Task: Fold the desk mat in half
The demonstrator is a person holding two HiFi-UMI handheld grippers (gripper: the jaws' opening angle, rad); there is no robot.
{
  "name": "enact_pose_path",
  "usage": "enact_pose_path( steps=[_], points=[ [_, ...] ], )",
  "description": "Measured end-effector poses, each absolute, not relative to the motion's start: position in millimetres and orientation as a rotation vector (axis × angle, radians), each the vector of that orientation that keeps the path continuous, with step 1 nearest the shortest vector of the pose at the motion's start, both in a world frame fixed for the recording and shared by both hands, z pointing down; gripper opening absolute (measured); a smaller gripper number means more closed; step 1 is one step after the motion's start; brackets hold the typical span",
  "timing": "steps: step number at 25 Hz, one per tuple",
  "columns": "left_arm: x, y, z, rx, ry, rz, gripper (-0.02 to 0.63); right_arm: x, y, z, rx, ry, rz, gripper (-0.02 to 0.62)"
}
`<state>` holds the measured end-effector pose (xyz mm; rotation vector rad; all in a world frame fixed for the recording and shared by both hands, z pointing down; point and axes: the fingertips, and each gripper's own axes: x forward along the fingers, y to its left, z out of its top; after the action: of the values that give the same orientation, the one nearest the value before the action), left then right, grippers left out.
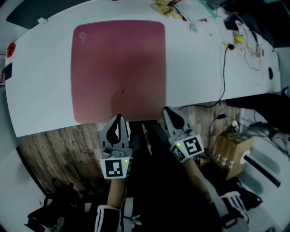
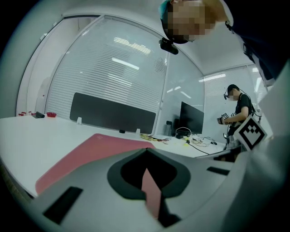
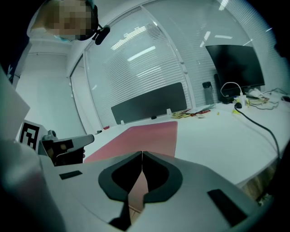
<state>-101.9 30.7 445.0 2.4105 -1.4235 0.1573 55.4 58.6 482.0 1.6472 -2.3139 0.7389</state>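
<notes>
A pink desk mat (image 1: 118, 68) lies flat and unfolded on the white table (image 1: 45, 90), its near edge at the table's front edge. My left gripper (image 1: 119, 117) is shut, its tips at the middle of the mat's near edge. My right gripper (image 1: 166, 109) is also shut, with its tips by the mat's near right corner. In the left gripper view the jaws (image 2: 146, 150) meet, and the mat (image 2: 90, 152) stretches ahead; pink shows through the slit behind the tips. The right gripper view shows the same: joined tips (image 3: 142, 153) and the flat mat (image 3: 145, 136) beyond. No part of the mat is lifted.
Papers (image 1: 181, 8) and cables (image 1: 224, 68) lie on the table's far right part. A cardboard box (image 1: 231, 149) stands on the wooden floor to my right. A dark monitor (image 3: 235, 63) stands at the table's right end. Another person (image 2: 235, 108) stands off to the right.
</notes>
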Motion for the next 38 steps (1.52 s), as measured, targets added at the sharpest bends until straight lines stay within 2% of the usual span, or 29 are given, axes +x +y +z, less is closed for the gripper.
enact_pose_path(
  steps=[3, 5, 6, 18, 31, 35, 38],
  points=[
    [-92, 25, 449, 2.420, -1.412, 0.135, 0.002, 56, 61, 494, 1.666, -2.282, 0.803, 0.008],
    [-88, 24, 456, 2.407, -1.407, 0.128, 0.002, 56, 66, 501, 1.662, -2.260, 0.844, 0.111],
    [-87, 24, 460, 2.400, -1.404, 0.127, 0.002, 57, 69, 505, 1.665, -2.249, 0.868, 0.123],
    [-73, 28, 489, 2.389, -1.337, 0.174, 0.002, 74, 98, 565, 1.731, -2.023, 1.194, 0.173],
    [-67, 24, 503, 2.375, -1.317, 0.168, 0.002, 66, 97, 583, 1.652, -2.082, 1.441, 0.167],
    [-68, 22, 504, 2.369, -1.328, 0.169, 0.002, 63, 96, 580, 1.616, -2.105, 1.440, 0.133],
    [-74, 19, 504, 2.360, -1.350, 0.164, 0.002, 64, 96, 574, 1.601, -2.127, 1.447, 0.041]
  ],
)
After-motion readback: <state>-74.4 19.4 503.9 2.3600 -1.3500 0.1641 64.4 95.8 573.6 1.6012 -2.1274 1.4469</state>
